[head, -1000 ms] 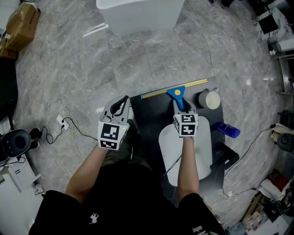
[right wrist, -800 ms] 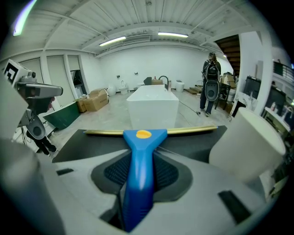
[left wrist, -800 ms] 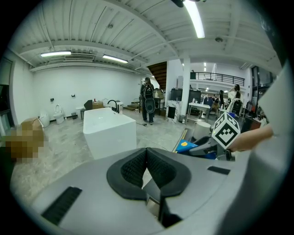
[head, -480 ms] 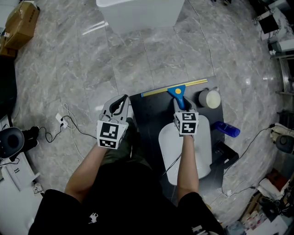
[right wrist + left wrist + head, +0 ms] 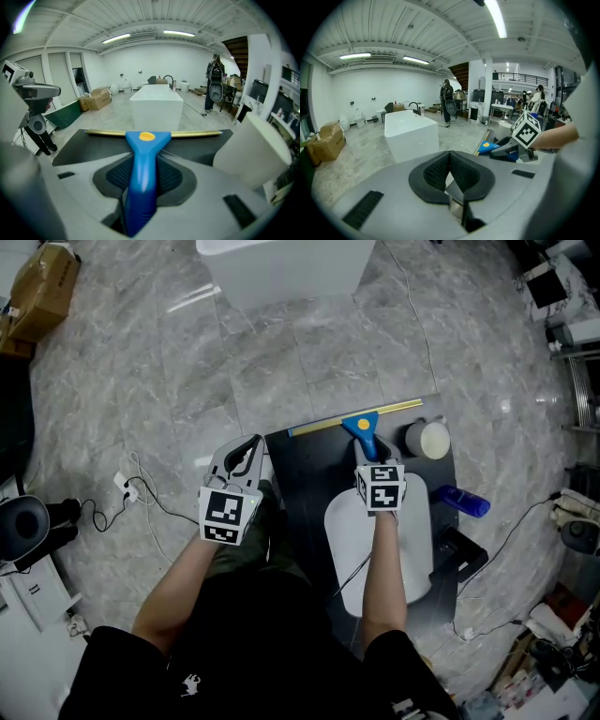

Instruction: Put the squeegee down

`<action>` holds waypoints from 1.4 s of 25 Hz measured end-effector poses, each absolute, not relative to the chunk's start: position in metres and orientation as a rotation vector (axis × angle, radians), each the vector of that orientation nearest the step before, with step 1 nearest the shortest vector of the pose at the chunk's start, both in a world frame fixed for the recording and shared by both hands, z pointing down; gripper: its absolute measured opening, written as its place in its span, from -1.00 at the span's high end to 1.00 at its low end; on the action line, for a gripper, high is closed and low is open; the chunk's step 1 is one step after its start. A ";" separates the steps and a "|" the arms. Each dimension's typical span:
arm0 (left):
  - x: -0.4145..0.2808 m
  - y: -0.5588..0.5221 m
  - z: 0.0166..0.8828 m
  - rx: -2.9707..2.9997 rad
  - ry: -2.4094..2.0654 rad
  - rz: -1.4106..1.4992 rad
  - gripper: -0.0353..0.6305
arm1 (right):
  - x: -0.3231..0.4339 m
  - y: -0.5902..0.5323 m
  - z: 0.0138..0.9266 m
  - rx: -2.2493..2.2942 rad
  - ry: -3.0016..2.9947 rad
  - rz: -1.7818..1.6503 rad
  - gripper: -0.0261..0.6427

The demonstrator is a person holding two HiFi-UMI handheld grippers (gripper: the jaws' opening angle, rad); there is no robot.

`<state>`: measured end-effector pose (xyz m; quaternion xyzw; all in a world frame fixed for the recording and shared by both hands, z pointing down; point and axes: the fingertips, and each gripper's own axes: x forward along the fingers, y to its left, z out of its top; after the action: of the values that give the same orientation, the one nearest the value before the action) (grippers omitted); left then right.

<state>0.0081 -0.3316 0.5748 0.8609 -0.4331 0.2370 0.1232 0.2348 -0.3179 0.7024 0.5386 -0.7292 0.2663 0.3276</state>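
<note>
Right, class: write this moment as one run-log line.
right gripper: shut on squeegee handle | blade: at far edge of mat | left gripper: shut, empty

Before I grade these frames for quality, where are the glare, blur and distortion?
Head view: sharp, with glare streaks on the polished grey marble floor. Left gripper view: fisheye bending, ceiling strip light blown out. Right gripper view: the blue-handled squeegee blurs near the lens.

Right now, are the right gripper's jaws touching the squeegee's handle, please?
Touching: in the right gripper view, the right gripper presses the squeegee handle on both sides, no gap visible.
</note>
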 end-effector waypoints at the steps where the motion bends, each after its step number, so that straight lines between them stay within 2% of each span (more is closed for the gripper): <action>1: 0.008 -0.331 0.575 2.511 -1.264 0.691 0.88 | 0.235 -0.318 0.703 1.408 -1.909 0.696 0.51; 11: 0.001 -0.325 0.570 2.514 -1.280 0.690 0.88 | 0.234 -0.317 0.702 1.402 -1.907 0.673 0.51; 15: -0.003 -0.321 0.565 2.521 -1.293 0.685 0.88 | 0.233 -0.316 0.696 1.396 -1.925 0.622 0.41; 20: -0.003 -0.315 0.556 2.518 -1.277 0.651 0.88 | 0.233 -0.310 0.681 1.426 -1.941 0.613 0.39; 33: 0.011 -0.276 0.511 2.625 -1.237 0.602 0.88 | 0.231 -0.271 0.607 1.608 -2.089 0.639 0.39; 35: 0.012 -0.272 0.504 2.643 -1.235 0.589 0.88 | 0.230 -0.261 0.599 1.634 -2.098 0.643 0.47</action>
<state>0.0117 -0.2725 0.5040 0.8850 -0.4135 0.1972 0.0829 0.2302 -0.2610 0.5995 0.5851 -0.7511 0.2302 0.2013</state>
